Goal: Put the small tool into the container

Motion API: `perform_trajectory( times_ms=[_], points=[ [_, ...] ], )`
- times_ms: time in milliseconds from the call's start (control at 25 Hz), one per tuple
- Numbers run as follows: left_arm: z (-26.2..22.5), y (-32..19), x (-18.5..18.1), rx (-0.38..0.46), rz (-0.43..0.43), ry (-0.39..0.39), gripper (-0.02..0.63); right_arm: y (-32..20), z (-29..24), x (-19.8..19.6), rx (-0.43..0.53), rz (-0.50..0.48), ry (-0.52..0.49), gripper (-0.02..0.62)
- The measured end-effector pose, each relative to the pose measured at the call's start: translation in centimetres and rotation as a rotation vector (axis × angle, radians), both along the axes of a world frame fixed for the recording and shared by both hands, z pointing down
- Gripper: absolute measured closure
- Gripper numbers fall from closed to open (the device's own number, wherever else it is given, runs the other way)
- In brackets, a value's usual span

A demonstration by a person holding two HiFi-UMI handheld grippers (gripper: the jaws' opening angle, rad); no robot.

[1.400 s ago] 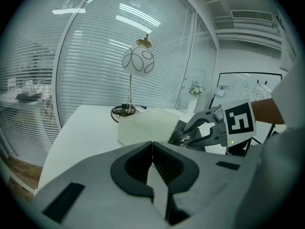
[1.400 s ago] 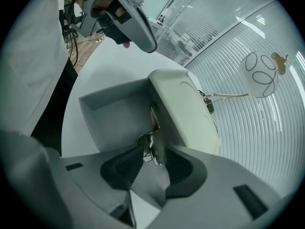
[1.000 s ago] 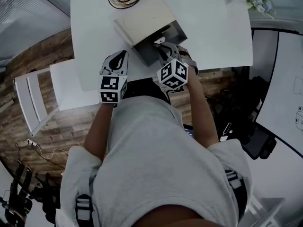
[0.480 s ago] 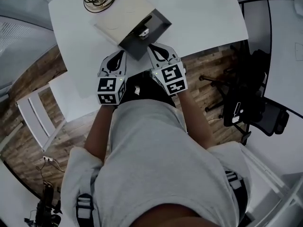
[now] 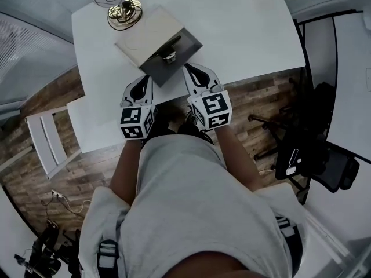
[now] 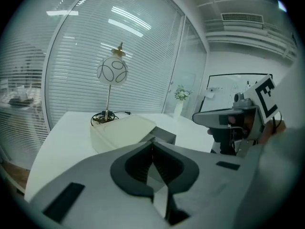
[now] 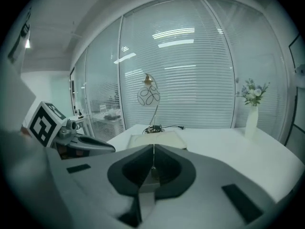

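The container is a beige box (image 5: 148, 35) with a grey drawer (image 5: 168, 61) pulled out toward me on the white table (image 5: 243, 33). A small metal tool (image 5: 169, 55) lies inside the drawer. My left gripper (image 5: 146, 80) hovers at the table's near edge just left of the drawer, shut and empty. My right gripper (image 5: 190, 70) sits just right of the drawer front, also shut with nothing in it. In the left gripper view the box (image 6: 123, 131) and drawer (image 6: 165, 137) lie beyond the closed left gripper (image 6: 152, 143). The right gripper (image 7: 153, 148) points at the box (image 7: 157, 138).
A lamp with a round base and coiled cable (image 5: 124, 11) stands behind the box. A vase of flowers (image 7: 252, 109) is at the table's far right. A white chair (image 5: 49, 143) stands on the left, a black office chair (image 5: 316, 164) on the right.
The right gripper has drawn back from the drawer toward me and its jaws have shut empty. The tool stays in the drawer. The left gripper has barely moved.
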State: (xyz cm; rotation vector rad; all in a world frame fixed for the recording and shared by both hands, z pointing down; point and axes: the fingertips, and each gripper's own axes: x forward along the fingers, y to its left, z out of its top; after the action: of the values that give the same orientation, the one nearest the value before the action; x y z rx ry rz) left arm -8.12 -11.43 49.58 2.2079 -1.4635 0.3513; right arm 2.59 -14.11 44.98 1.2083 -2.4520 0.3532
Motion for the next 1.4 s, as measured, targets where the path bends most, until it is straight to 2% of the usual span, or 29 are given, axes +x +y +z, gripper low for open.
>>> perform_trajectory(
  times_ms=[360,520,680,840,1080,1400],
  points=[
    [-4.3,2.5,2.1,0.074,-0.11,-0.031,0.581,1.5,-3.9,1.5,0.112,-0.061,-0.05,0.568],
    [-6.6,3.0,3.8,0.12,-0.138,-0.014,0.581,2.2,-6.1,2.0,0.138,-0.107,-0.13,0.568],
    [-9.4,3.6,4.7,0.185,-0.16,-0.033,0.581,2.7,-8.5,3.2,0.21,-0.099,-0.149,0.568],
    [-12.4,4.4,4.1,0.255,-0.199,-0.07,0.581,3.0,-11.0,4.6,0.28,-0.087,-0.167,0.568],
    [-16.3,5.0,5.1,0.337,-0.233,-0.07,0.581,3.4,-13.3,6.6,0.344,-0.067,-0.168,0.568],
    [-20.4,4.5,5.7,0.435,-0.23,-0.062,0.581,3.4,-15.9,7.1,0.418,-0.068,-0.173,0.568]
  ],
)
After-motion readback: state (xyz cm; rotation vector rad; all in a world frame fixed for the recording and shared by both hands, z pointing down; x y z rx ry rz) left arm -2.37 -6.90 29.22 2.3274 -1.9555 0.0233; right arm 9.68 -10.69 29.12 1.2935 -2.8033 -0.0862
